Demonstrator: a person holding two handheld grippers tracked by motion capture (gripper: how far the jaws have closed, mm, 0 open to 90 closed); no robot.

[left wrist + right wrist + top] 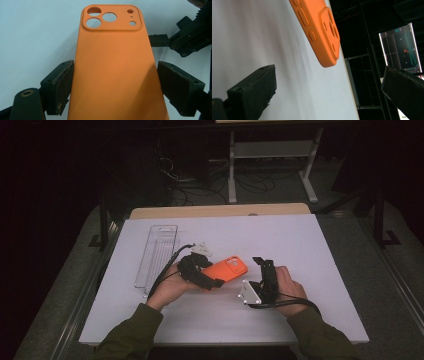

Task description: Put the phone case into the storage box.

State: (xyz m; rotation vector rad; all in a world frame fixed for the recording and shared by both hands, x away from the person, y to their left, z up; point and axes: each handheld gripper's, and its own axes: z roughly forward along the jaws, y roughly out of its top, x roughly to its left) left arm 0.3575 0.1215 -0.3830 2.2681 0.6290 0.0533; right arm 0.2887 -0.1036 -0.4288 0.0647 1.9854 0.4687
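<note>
One orange phone case [226, 268] is the thing in work here, and it sits near the middle of the white desk [300, 250], between the two hands. It looks like a light, thin shell of soft rubbery material, so I judge it will bend a little when squeezed and will not slip much against the pads. It does not seem fragile. The best place to hold it is across the two long edges, in the lower half, away from the camera cut-outs.

In the left gripper view the left tool [115, 87] stands wide around the case; one pad touches the left long edge, the other seems a small gap away from the right edge, so I cannot say it presses firmly. The right tool [329, 92] is open with nothing between its jaws, and the case is ahead of it.

The long axis of the case runs away from the left tool, with the camera end pointing toward the right tool. A clear plastic tray [157, 254] lies apart on the left.
</note>
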